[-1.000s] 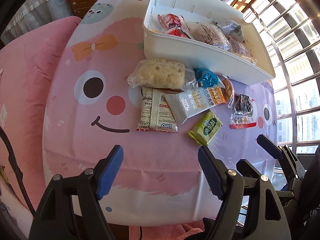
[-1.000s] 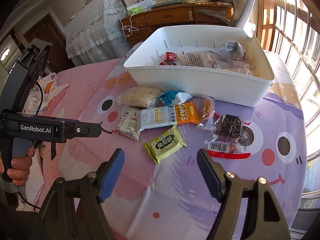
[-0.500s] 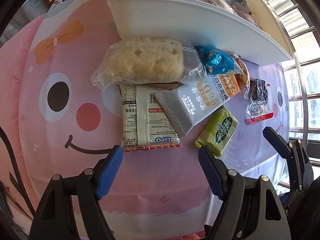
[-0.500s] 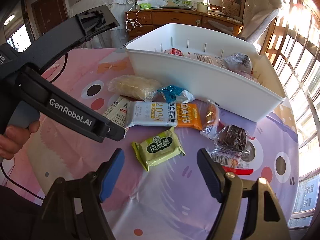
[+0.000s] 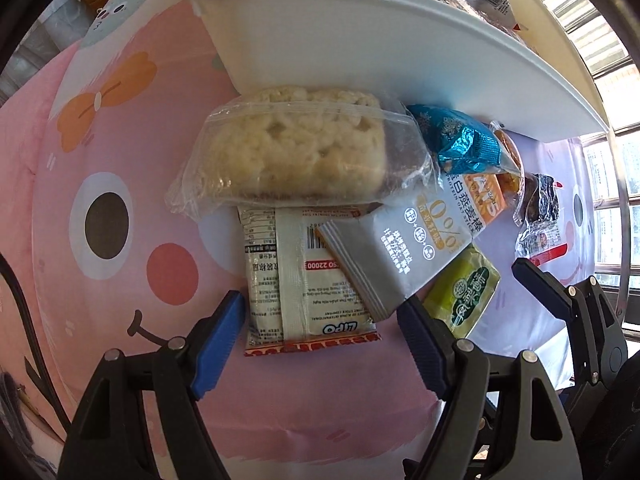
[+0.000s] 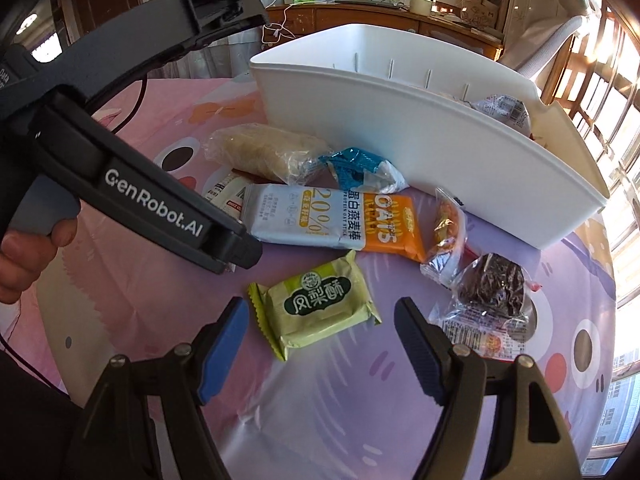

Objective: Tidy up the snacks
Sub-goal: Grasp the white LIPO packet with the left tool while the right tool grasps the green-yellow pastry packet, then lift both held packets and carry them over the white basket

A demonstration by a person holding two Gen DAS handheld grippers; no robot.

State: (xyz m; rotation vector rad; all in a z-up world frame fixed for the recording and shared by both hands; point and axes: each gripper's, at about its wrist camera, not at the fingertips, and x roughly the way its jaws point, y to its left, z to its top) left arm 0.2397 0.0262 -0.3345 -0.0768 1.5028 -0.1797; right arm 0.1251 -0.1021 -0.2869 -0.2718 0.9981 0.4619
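Snack packets lie loose in front of a white bin (image 5: 360, 36) (image 6: 420, 132). My left gripper (image 5: 320, 320) points down, open, straddling the lower end of a white LIPO packet (image 5: 304, 280), pads apart from it. A grey-and-orange oat bar (image 5: 412, 240) (image 6: 332, 220) overlaps that packet, and a clear-wrapped rice cake (image 5: 296, 156) (image 6: 264, 152) lies above it. My right gripper (image 6: 320, 320) is open over a green pineapple-cake packet (image 6: 320, 304) (image 5: 468, 292), not touching it. The bin holds several wrapped snacks.
A blue foil packet (image 6: 360, 168), a small orange snack bag (image 6: 448, 224) and a dark wrapped cake (image 6: 492, 288) lie near the bin. The table wears a pink and lilac cartoon cloth (image 5: 120, 280). A hand (image 6: 24, 256) holds the left gripper's handle. Window bars stand at right.
Both grippers came down closer to the table. The left one moved in over the LIPO packet, the right one over the green packet. Their jaws stayed equally wide.
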